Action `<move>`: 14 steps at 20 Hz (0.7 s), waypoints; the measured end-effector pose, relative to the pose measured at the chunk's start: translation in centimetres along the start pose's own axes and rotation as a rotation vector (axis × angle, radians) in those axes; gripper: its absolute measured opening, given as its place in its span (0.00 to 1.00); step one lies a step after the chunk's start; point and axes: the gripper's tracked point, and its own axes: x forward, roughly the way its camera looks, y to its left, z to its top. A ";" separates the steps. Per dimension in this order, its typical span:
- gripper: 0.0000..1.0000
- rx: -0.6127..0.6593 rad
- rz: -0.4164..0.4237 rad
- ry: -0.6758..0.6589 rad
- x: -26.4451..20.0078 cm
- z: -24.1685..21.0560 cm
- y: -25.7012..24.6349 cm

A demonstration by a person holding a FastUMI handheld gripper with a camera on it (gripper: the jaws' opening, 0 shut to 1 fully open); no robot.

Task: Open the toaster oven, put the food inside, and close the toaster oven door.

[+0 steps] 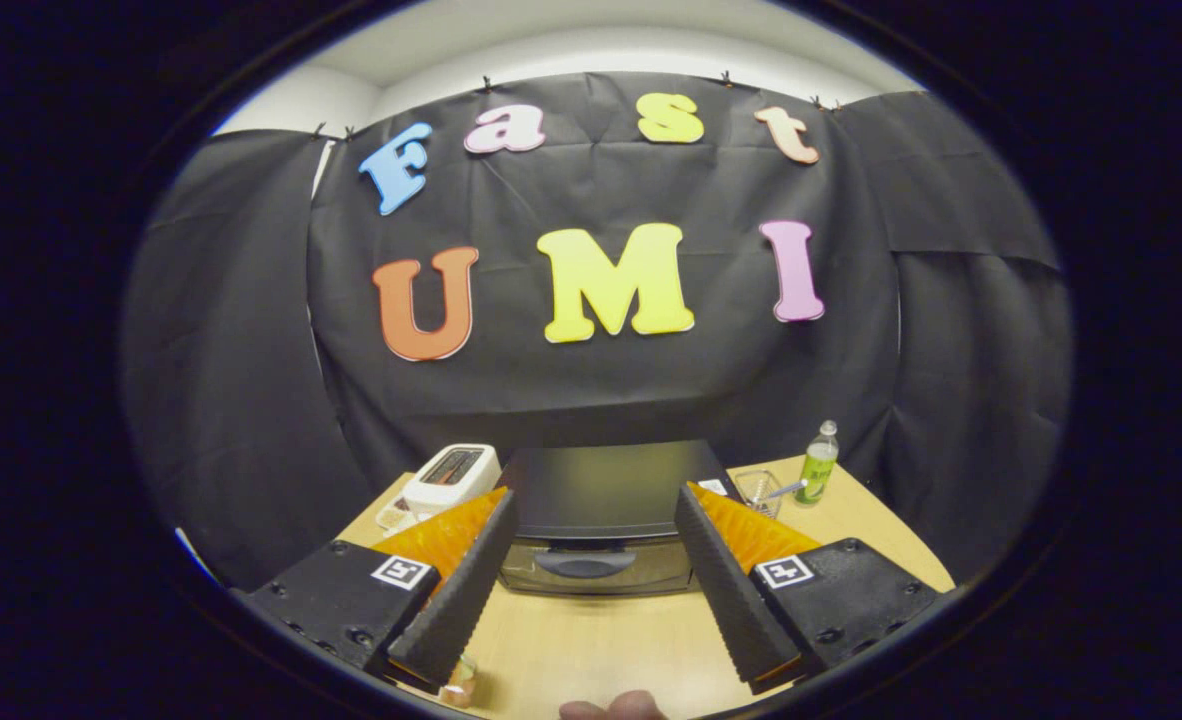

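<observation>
Gripper [596,540] fingers spread wide, pinching nothing, above the light wooden table [601,640]. Dark boxy toaster oven [601,520] sits just ahead between the fingers, door closed. White pop-up toaster [451,475] left of it, green-labelled clear bottle [819,462] right.

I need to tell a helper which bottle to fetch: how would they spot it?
Start at the dark toaster oven beyond the open tool. On the wooden table beside it, past a clear glass, stands the bottle: the only upright, clear-capped thing with a green label.
</observation>
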 end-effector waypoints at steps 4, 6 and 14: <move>1.00 -0.006 -0.001 0.052 5.4 -3.4 0.1; 1.00 -0.027 0.000 0.072 7.8 -4.9 0.2; 1.00 -0.075 -0.027 0.160 13.5 -11.0 0.2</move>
